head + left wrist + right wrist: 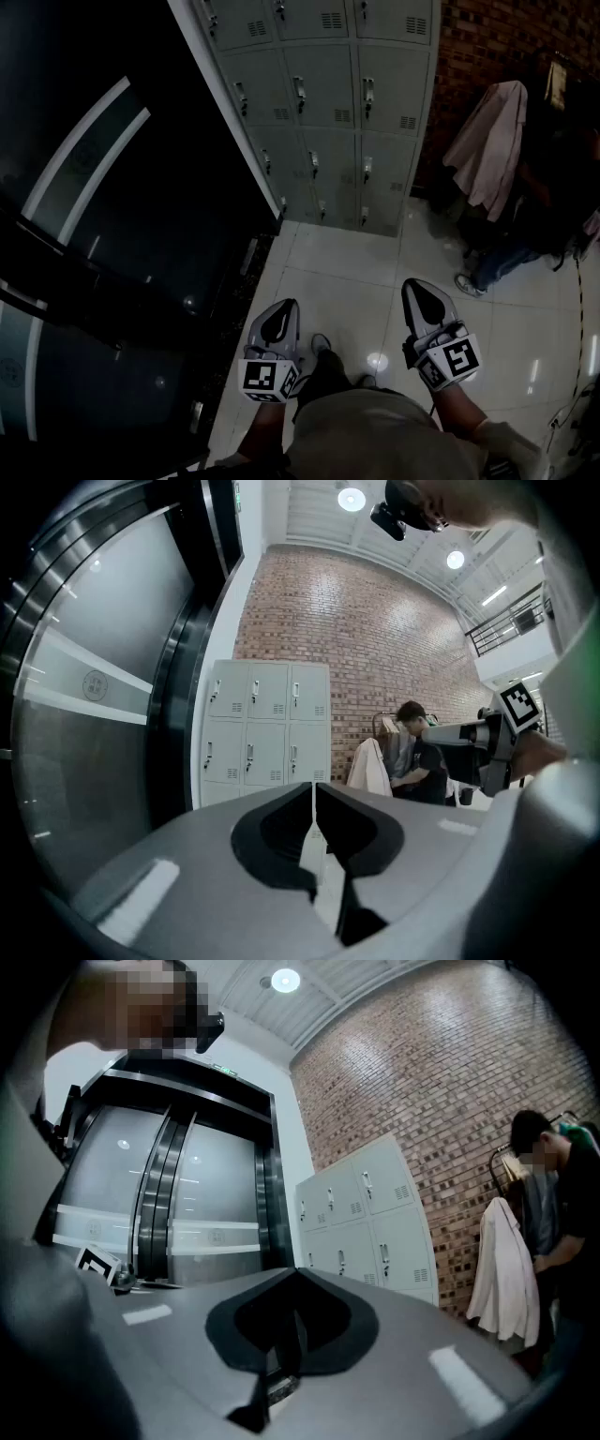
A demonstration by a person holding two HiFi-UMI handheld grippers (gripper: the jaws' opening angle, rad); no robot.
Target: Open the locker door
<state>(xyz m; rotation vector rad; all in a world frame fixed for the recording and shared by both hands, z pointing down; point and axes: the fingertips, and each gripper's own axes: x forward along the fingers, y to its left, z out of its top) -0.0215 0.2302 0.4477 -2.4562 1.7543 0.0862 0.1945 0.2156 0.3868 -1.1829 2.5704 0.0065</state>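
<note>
A bank of grey lockers (323, 103) stands against the brick wall ahead, its doors all closed, each with a small handle (300, 92). The same lockers (267, 728) show far off in the left gripper view, and the lockers (366, 1222) in the right gripper view too. My left gripper (278, 314) hangs low over the tiled floor, well short of the lockers, jaws together and empty. My right gripper (419, 292) is held beside it at the right, also shut on nothing.
Dark glass doors (103, 234) run along the left. A pale coat (492, 145) hangs on a rack at the right, where a person (412, 752) stands. White tiled floor (347, 281) lies between me and the lockers.
</note>
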